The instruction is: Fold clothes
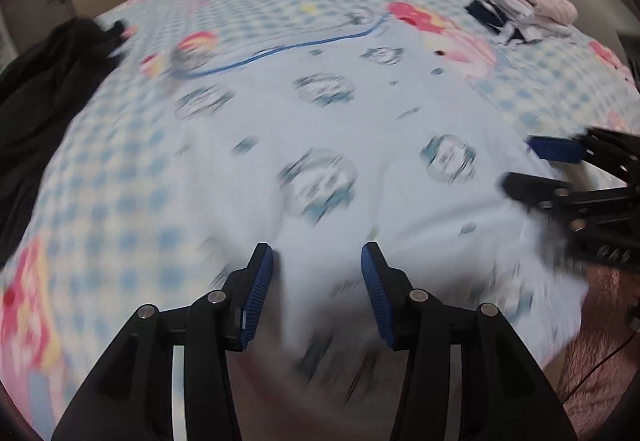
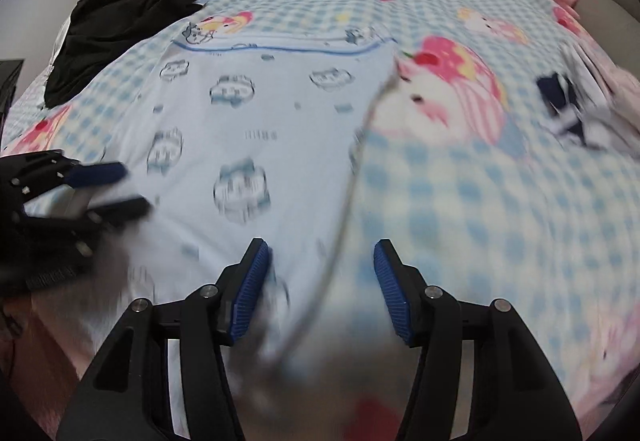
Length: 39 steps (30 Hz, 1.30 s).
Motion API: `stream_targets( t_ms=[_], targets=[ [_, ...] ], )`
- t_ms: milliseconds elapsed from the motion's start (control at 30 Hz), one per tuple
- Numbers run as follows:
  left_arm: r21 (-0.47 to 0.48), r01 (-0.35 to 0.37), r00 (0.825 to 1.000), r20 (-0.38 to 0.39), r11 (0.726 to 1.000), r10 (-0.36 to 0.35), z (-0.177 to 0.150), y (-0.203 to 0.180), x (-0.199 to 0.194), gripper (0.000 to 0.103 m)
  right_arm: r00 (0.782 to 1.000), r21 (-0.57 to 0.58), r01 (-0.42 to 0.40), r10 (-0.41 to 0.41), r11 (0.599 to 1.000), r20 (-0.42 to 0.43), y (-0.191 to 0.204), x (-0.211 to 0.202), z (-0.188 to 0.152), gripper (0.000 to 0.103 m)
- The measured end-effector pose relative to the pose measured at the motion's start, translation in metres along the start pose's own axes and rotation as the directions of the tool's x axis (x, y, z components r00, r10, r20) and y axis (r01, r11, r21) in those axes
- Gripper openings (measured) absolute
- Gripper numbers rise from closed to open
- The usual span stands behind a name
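Checked bedspread (image 2: pixel 460 209): blue-and-white squares with pink cartoon figures, covering the whole bed under everything else.
Pale blue garment (image 2: pixel 256 129): printed cloth with a blue-piped edge at 12 o'clock, spread mostly flat mid-bed; its near hem sits at 6 o'clock between both tools.
Black garment (image 2: pixel 120 21): loose heap at 10 o'clock, not folded.
Small pile (image 1: pixel 520 11): pink, white and navy pieces at 2 o'clock; blur hides whether they are folded.
Left gripper (image 1: pixel 318 293): jaws apart over the near hem, holding nothing.
Right gripper (image 2: pixel 320 289): jaws apart, straddling the garment's right edge, nothing clamped.
Progress: pale garment lies flat with no fold showing; black heap also waits. Most folding seems left.
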<state>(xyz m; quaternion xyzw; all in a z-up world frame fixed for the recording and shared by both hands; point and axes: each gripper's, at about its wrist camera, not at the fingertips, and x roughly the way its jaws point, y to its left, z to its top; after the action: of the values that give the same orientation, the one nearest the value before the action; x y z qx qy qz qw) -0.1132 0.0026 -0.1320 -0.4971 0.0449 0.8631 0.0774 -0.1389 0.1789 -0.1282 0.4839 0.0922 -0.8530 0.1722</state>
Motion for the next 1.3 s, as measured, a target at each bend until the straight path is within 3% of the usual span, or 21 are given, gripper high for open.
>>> stream_targets(
  t_ms=[133, 233, 333, 467, 567, 700, 800, 933, 1067, 1167, 1267, 1300],
  targets=[
    [-0.061, 0.073, 0.995, 0.068, 0.995, -0.069, -0.002, -0.008, -0.018, 0.049, 0.999, 0.038, -0.011, 0.01, 0.999, 0.048, 0.001, -0.019, -0.011, 0.058],
    [0.009, 0.035, 0.998, 0.057, 0.999, -0.035, 0.003, -0.041, -0.011, 0.05, 0.999, 0.038, 0.003, -0.005, 0.999, 0.05, 0.013, -0.015, -0.011, 0.058],
    [0.04, -0.051, 0.999, -0.017, 0.998, 0.052, -0.007, -0.056, 0.006, 0.05, 0.998, -0.009, 0.051, -0.051, 0.999, 0.024, 0.022, -0.008, -0.021, 0.058],
    [0.124, -0.119, 0.993, 0.009, 0.985, 0.119, -0.031, -0.055, -0.01, 0.059, 0.997, -0.031, 0.073, -0.072, 0.997, 0.043, 0.015, -0.02, -0.038, 0.064],
    [0.089, -0.105, 0.994, 0.029, 0.99, 0.103, -0.043, -0.042, -0.028, 0.058, 0.998, 0.02, 0.02, -0.021, 1.0, 0.067, 0.002, -0.034, -0.046, 0.065],
    [-0.048, 0.012, 0.995, 0.101, 0.999, -0.007, -0.041, -0.029, -0.043, 0.058, 0.992, 0.036, -0.023, 0.019, 0.999, 0.123, 0.011, -0.047, -0.044, 0.065],
    [-0.078, 0.045, 0.991, 0.125, 0.996, -0.035, -0.037, -0.035, -0.036, 0.058, 0.991, 0.011, -0.035, 0.033, 0.999, 0.132, 0.02, -0.046, -0.044, 0.065],
    [0.007, -0.068, 0.996, 0.051, 0.998, 0.067, -0.048, -0.046, -0.016, 0.058, 0.993, 0.003, -0.037, 0.037, 0.999, 0.116, 0.016, -0.042, -0.052, 0.065],
    [0.028, -0.091, 0.992, 0.085, 0.995, 0.088, -0.063, -0.037, -0.035, 0.061, 0.994, -0.005, -0.04, 0.04, 0.999, 0.1, 0.013, -0.038, -0.06, 0.065],
    [-0.087, 0.003, 0.991, 0.133, 0.996, 0.009, -0.067, -0.017, -0.049, 0.061, 0.992, 0.019, -0.05, 0.048, 0.999, 0.116, 0.009, -0.041, -0.062, 0.065],
    [-0.229, 0.145, 0.975, 0.198, 0.963, -0.1, -0.069, 0.003, -0.056, 0.061, 0.986, 0.026, -0.052, 0.047, 0.998, 0.162, 0.015, -0.049, -0.058, 0.065],
    [-0.235, 0.142, 0.976, 0.194, 0.962, -0.097, -0.068, 0.004, -0.053, 0.061, 0.984, 0.015, -0.045, 0.042, 0.999, 0.172, 0.02, -0.05, -0.056, 0.065]
  ],
)
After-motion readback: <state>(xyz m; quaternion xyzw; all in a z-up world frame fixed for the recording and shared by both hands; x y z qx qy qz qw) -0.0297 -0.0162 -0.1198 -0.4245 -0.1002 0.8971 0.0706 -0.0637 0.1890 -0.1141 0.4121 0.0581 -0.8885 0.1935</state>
